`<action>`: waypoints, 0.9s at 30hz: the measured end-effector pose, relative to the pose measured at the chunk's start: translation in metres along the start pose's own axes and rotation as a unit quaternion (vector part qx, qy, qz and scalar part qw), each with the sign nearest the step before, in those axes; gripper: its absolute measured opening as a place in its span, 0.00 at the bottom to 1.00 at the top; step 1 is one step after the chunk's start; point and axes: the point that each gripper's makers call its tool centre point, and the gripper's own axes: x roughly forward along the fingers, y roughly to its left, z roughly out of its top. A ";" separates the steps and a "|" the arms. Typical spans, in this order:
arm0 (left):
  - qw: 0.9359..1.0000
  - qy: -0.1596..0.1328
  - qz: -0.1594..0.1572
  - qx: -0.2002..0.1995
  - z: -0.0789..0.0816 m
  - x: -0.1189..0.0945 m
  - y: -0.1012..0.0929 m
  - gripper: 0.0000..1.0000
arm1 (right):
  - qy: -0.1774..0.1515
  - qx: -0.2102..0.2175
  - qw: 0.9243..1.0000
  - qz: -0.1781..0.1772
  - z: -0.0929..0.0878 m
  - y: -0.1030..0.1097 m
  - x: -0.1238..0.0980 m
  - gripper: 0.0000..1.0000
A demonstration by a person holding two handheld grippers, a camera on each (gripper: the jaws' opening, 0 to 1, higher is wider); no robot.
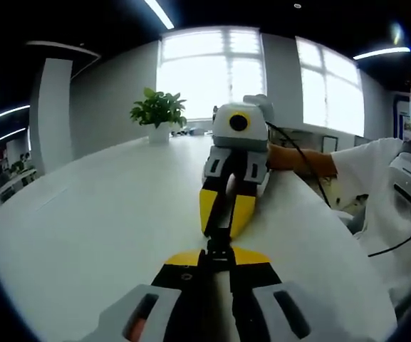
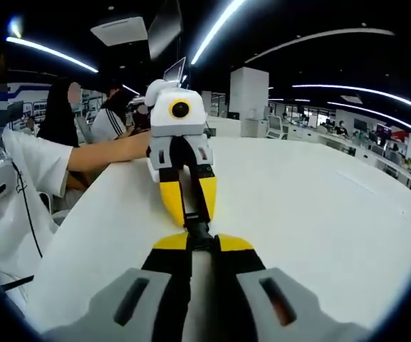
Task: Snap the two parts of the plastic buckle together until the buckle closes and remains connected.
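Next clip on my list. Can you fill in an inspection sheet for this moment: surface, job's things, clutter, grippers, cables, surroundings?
Surface: white table, bare where it shows.
Job's things: black plastic buckle held off the table between the two grippers; whether its parts are latched cannot be told.
Clutter: potted plant at the table's far edge.
Grippers: left gripper shut on the buckle; right gripper shut on it from the opposite side, tips nearly meeting.
Cables: black cable running from the right gripper across a person's white sleeve.
Surroundings: bright windows, ceiling strip lights, office desks, seated people.
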 end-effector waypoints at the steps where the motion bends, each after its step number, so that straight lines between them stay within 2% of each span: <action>1: 1.000 0.000 0.001 0.006 0.000 0.000 -0.002 0.13 | -0.001 -0.002 1.000 0.005 0.000 0.000 0.000 0.12; 6: 1.000 0.002 0.010 0.011 0.001 0.000 -0.004 0.18 | -0.001 -0.005 1.000 0.004 0.000 -0.001 -0.001 0.15; 10: 1.000 0.008 0.014 -0.005 -0.001 -0.004 -0.002 0.21 | -0.009 0.004 1.000 0.003 0.002 -0.005 -0.004 0.17; 14: 1.000 0.010 0.021 -0.014 -0.003 -0.006 -0.001 0.21 | -0.016 0.016 1.000 0.007 0.004 -0.005 -0.005 0.17; 21: 0.998 0.006 0.038 -0.041 -0.005 -0.008 0.006 0.17 | 0.001 0.017 1.000 0.009 -0.002 -0.005 -0.003 0.18; 27: 0.998 0.004 0.045 -0.038 -0.005 -0.008 0.009 0.13 | 0.001 0.021 1.000 0.006 -0.002 -0.007 -0.002 0.12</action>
